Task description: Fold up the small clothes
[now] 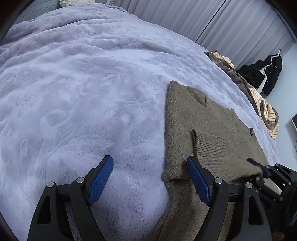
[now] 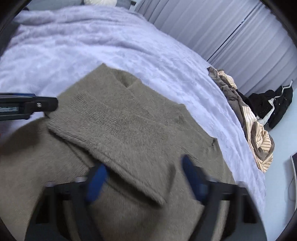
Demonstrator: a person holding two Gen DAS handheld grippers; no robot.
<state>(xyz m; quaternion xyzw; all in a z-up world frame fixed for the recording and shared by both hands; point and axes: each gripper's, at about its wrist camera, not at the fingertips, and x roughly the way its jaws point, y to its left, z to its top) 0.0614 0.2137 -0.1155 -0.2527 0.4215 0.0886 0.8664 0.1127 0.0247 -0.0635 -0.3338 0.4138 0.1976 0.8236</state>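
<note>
An olive-brown knit sweater (image 1: 209, 129) lies flat on the lavender fleece bedspread (image 1: 83, 92), with a sleeve folded across its body. My left gripper (image 1: 150, 166) is open and empty at the sweater's left edge, one blue pad over the bedspread, the other over the knit. My right gripper (image 2: 144, 166) is open over the folded sleeve (image 2: 118, 133) of the sweater (image 2: 130, 103) and looks blurred. The right gripper also shows at the right edge of the left wrist view (image 1: 263, 170). The left gripper shows at the left edge of the right wrist view (image 2: 27, 107).
A pile of striped and brown clothes (image 1: 263, 103) lies along the bed's right edge, also in the right wrist view (image 2: 256, 133). A black jacket (image 1: 267, 74) lies on the floor by the pale curtains (image 1: 232, 27). A pillow (image 1: 74, 2) sits at the head.
</note>
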